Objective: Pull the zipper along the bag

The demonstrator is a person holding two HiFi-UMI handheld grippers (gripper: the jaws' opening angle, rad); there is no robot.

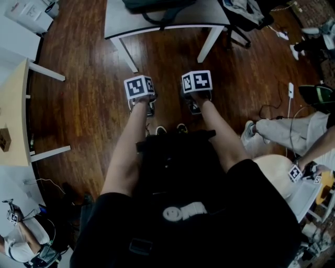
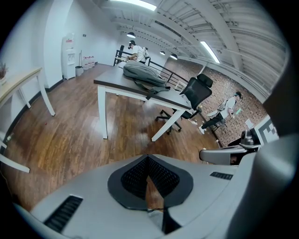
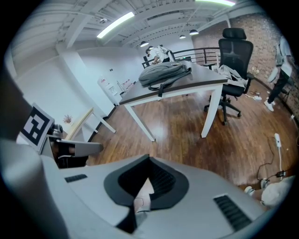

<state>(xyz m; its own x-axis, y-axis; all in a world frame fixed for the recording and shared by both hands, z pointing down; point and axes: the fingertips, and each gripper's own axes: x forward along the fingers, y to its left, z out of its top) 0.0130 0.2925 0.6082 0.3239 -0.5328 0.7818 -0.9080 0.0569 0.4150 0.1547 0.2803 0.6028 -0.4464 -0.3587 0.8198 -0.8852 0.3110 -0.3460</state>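
A grey bag point(image 2: 145, 75) lies slumped on a dark-topped white-legged table point(image 2: 117, 86) some way ahead; the right gripper view shows that bag point(image 3: 166, 72) too. In the head view only its dark edge point(image 1: 157, 5) shows at the top. The zipper is too small to make out. My left gripper point(image 1: 149, 109) and right gripper point(image 1: 193, 107) are held side by side over the wooden floor, short of the table. Both are shut with nothing between the jaws. The left gripper point(image 2: 148, 159) and the right gripper point(image 3: 149, 161) each show pads that meet at the tip.
A black office chair point(image 3: 232, 51) stands at the table's right end. Cables and a white plug strip point(image 1: 290, 90) lie on the floor at right, near a seated person's leg point(image 1: 285, 131). A pale wooden table point(image 1: 13, 110) is at left.
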